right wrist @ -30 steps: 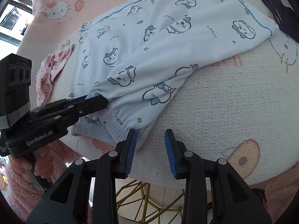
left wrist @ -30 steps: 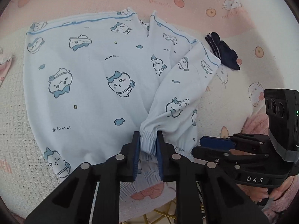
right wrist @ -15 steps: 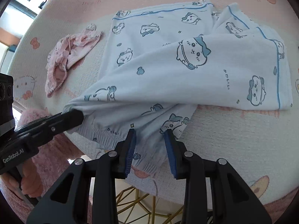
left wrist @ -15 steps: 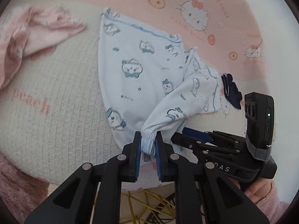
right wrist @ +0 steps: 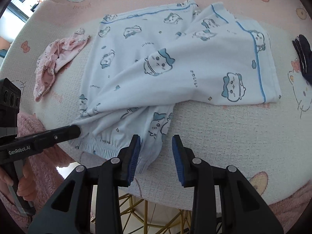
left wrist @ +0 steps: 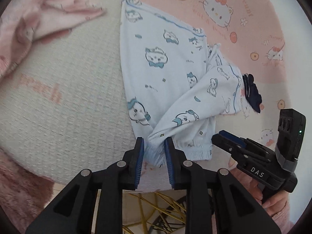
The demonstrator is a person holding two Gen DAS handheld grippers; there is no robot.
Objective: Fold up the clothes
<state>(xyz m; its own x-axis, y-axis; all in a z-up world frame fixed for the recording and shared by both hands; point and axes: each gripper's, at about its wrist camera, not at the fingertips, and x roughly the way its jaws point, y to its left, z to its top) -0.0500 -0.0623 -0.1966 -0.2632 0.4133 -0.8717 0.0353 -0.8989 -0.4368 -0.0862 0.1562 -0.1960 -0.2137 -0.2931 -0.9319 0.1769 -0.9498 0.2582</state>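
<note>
Light-blue pyjama trousers [left wrist: 165,74] with cartoon prints lie on the round table, one leg folded across the other. My left gripper [left wrist: 155,146] is at the near table edge. Its jaws are opening, and the gathered leg cuff [left wrist: 156,142] still sits between them, no longer squeezed. From the right wrist view the trousers [right wrist: 175,68] pull to a point at the left gripper's tip [right wrist: 75,131]. My right gripper [right wrist: 156,152] stands open just over the other cuff [right wrist: 101,144], its left finger above the fabric edge. It holds nothing.
A pink garment [right wrist: 58,56] lies crumpled at the table's left. A dark navy item [right wrist: 304,54] lies at the right. The pink and cream Hello Kitty cover [right wrist: 224,136] drapes the table. Gold wire legs [left wrist: 156,204] show below the near edge. A hand in a pink sleeve [left wrist: 273,204] holds the right gripper.
The left gripper's jaws have parted around the cuff that they pinched before. It dragged that leg toward the near edge a second ago. The right gripper shifted a little over the other cuff.
</note>
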